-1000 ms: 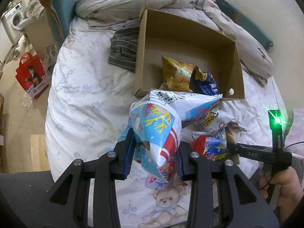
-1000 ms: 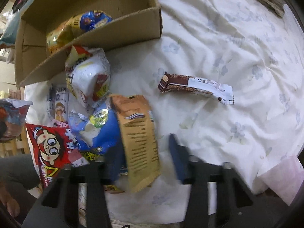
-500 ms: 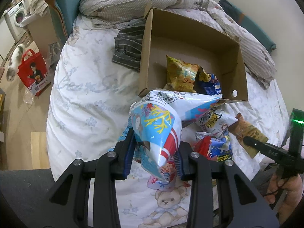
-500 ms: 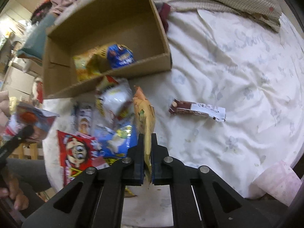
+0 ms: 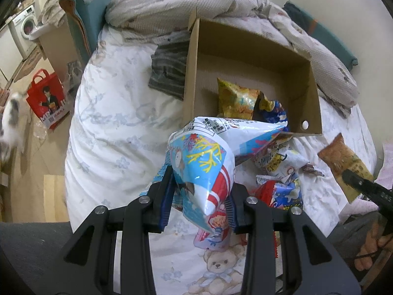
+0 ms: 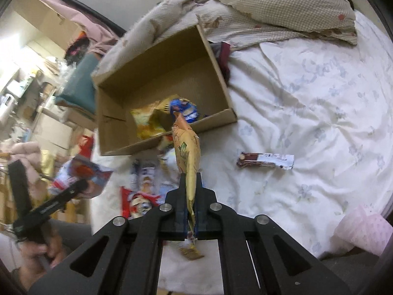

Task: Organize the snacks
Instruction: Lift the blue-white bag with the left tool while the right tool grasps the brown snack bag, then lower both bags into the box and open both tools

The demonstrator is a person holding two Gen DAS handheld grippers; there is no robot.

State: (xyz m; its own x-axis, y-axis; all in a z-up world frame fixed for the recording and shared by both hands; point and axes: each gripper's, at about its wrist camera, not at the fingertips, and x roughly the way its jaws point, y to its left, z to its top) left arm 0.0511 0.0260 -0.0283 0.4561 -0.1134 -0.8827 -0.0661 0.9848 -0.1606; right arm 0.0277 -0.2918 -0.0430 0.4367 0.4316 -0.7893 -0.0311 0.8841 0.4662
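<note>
My left gripper [image 5: 200, 191] is shut on a large light-blue snack bag [image 5: 208, 162] and holds it above the bed, just short of the open cardboard box [image 5: 245, 49]. The box holds a yellow bag [image 5: 235, 100] and a blue bag [image 5: 272, 113]. My right gripper [image 6: 191, 191] is shut on a flat brown snack packet [image 6: 186, 152], raised edge-on in front of the box [image 6: 157, 59]. The brown packet also shows in the left wrist view [image 5: 343, 162]. Several loose snacks [image 5: 280, 179] lie on the bed below the box. A brown-and-white bar [image 6: 265, 161] lies apart to the right.
The white floral bed sheet [image 6: 307, 103] spreads to the right, with a checked quilt [image 6: 270, 7] bunched behind the box. Striped cloth [image 5: 169, 71] lies left of the box. A red bag [image 5: 48, 98] and a cat [image 5: 9, 123] are on the floor at left.
My right gripper closed on the brown packet, lifted it off the pile and raised it toward the box. My left gripper kept its bag and moved a little closer to the box.
</note>
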